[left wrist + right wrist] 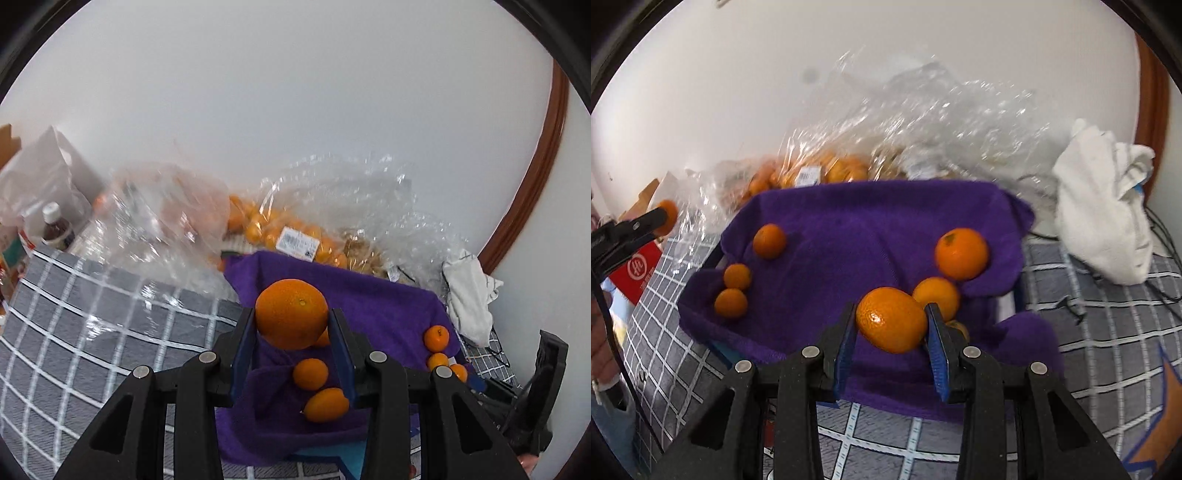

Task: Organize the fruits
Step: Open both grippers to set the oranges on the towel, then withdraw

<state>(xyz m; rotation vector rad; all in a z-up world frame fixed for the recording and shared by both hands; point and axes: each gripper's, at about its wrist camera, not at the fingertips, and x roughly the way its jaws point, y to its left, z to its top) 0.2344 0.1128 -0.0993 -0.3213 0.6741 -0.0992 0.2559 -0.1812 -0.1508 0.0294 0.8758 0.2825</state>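
Your left gripper (292, 325) is clamped on a large orange (291, 314), its blue pads pressing either side of the fruit. Your right gripper (891, 323) is likewise clamped on a smaller mandarin (891, 319), held between its two pads.

Both fruits hang above a purple towel (849, 229) that lines a shallow blue tray. In the right wrist view, three small mandarins (737, 277) lie on the towel's left part and more lie on its right, the largest of them (962, 253) near the right edge. In the left wrist view, two small mandarins (311, 373) lie on the towel just beneath the held orange.

The towel rests on a grey cloth with a white grid pattern (74, 332), which covers the surface. Behind the towel, against a plain white wall (295, 92), sit crumpled clear plastic bags (369, 199), one still full of mandarins (280, 229) and carrying a price label. A bunched white cloth (1104, 206) lies to the right of the towel. At far left in the left wrist view stands a dark bottle with a white cap (55, 225), and a brown wooden frame (539, 177) runs up the wall at right
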